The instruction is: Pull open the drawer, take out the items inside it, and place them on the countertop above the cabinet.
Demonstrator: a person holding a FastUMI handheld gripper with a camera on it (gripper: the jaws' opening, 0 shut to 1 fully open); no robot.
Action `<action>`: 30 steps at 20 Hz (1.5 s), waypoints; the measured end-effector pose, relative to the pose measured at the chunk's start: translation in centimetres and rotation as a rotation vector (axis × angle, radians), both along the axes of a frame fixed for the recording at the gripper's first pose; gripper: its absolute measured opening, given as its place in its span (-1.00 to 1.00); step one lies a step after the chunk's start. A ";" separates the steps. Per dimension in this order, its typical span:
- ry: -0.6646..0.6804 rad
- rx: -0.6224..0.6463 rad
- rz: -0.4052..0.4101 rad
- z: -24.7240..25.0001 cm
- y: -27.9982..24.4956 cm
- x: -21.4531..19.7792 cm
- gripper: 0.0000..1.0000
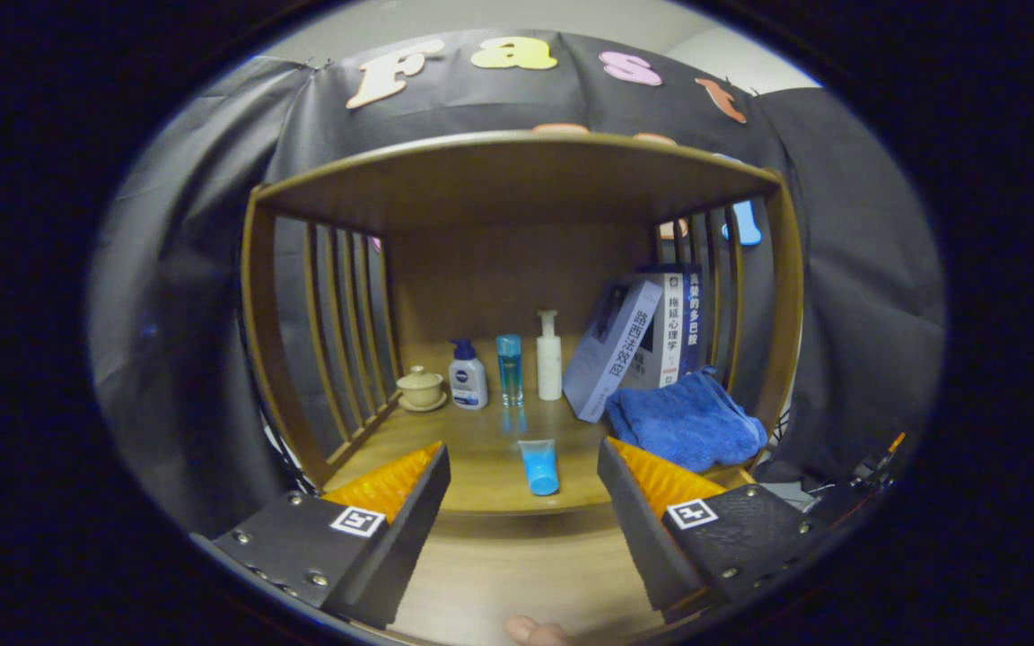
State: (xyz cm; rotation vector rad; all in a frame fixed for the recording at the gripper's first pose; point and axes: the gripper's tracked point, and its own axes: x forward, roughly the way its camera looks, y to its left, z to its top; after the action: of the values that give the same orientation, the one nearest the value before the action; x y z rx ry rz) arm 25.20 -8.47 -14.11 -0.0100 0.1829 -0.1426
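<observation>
**Progress check: tube on the counter, drawer not in sight**

The tool [524, 502] is held with its fingers wide apart and nothing is clamped between them. It is aimed at the open front of a wooden cabinet [517, 170] with slatted sides.

A small blue tube [538, 467] is seen lying on the wooden counter [472, 440], near its front edge, between the two fingers and just ahead of their tips. It is touched by neither finger. Judged from its position, it is taken to be an item already set down.

Further back on the counter a lidded cup on a saucer [420, 388], a pump bottle [468, 377], a slim blue bottle [509, 369] and a white bottle [549, 355] are noted standing in a row. To their right, books [634, 345] are seen leaning against the slats, with a folded blue towel [683, 422] in front of them. Which of these came from the drawer cannot be told.

The drawer itself is not identified with certainty; a flat wooden surface [517, 574] is noted below the counter edge, between the fingers, and may be part of it. Whether anything is left inside cannot be told.

A fingertip [530, 631] of the person is noted below the tool.

Assessment: at least one placement is judged complete; the remainder is unverified.
</observation>
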 end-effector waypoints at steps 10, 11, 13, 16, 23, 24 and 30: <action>-0.078 -0.054 -0.005 -1.3 3.5 -10.5 0.98; -0.086 -0.063 -0.011 -1.9 3.6 -11.4 0.98; -0.100 -0.067 -0.029 -3.1 3.7 -13.2 0.98; -0.125 -0.064 -0.015 -5.2 4.3 -15.3 0.98; -0.098 -0.111 0.015 -11.1 3.8 -18.7 0.98; -0.094 -0.116 0.029 -11.7 3.9 -19.0 0.98; -0.120 -0.117 0.008 -14.8 2.5 -20.4 0.96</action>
State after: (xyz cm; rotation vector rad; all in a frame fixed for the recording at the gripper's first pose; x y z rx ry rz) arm 4.83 -5.93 -28.91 -0.1181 0.0546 -0.1448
